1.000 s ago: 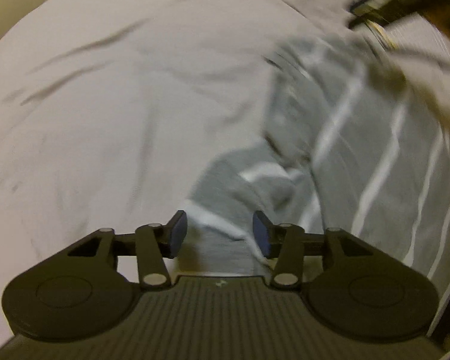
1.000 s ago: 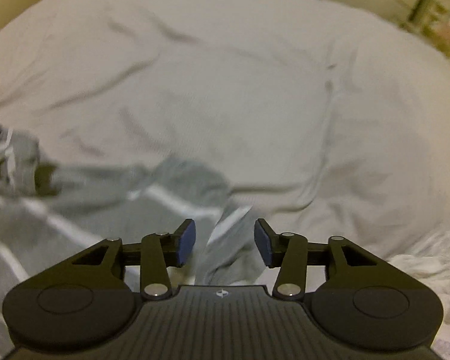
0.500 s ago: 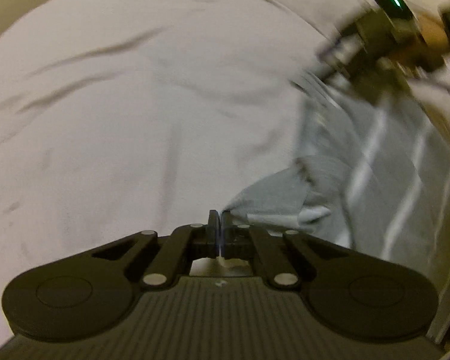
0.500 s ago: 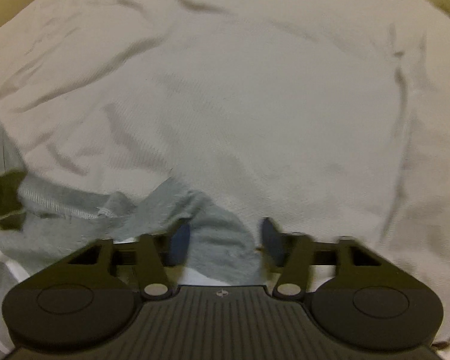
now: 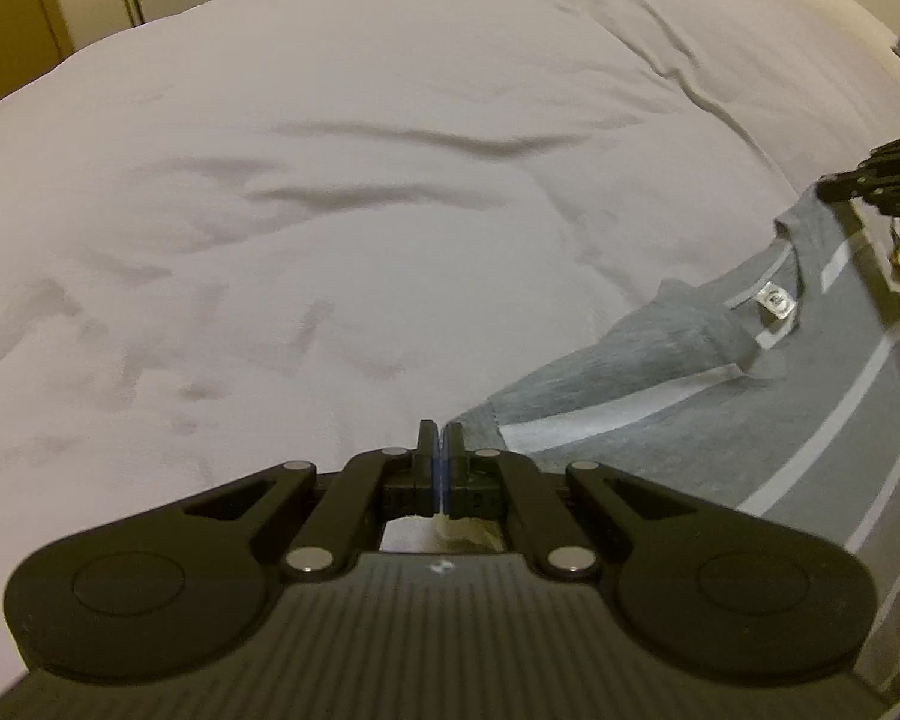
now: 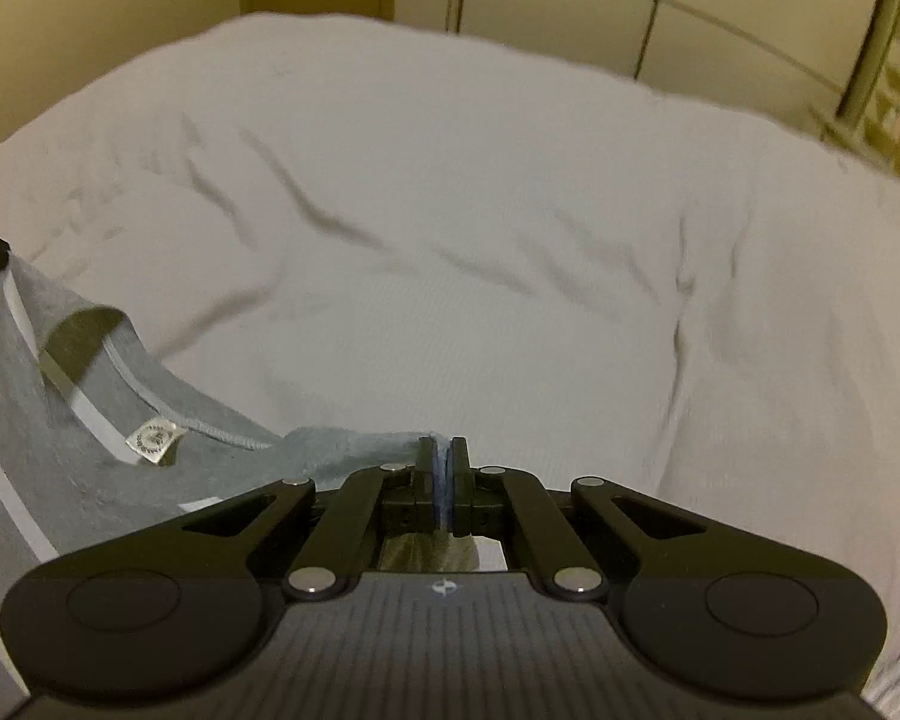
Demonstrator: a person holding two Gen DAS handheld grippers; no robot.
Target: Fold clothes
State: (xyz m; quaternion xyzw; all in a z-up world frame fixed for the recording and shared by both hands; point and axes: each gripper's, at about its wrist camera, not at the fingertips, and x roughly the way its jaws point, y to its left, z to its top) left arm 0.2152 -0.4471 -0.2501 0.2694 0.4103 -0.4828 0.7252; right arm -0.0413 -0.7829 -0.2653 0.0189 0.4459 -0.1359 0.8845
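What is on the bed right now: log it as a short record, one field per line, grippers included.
surface: white bedsheet, creased
garment: grey striped T-shirt, spread between the grippers, neck opening facing the cameras
label: white tag inside the collar
left gripper: shut on a shoulder edge of the shirt
right gripper: shut on the opposite shoulder edge
background: cupboard doors past the bed

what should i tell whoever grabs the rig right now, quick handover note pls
Left gripper: shut on the shoulder edge of the grey striped shirt.
Right gripper: shut on the shirt's other shoulder edge.
Shirt: stretched between the two grippers over the white bed cover, neck tag showing, collar facing away from you.
Done: both shoulders gripped, top edge pulled taut.
Left: lay it flat on the bed, then make the folds; none is visible yet.
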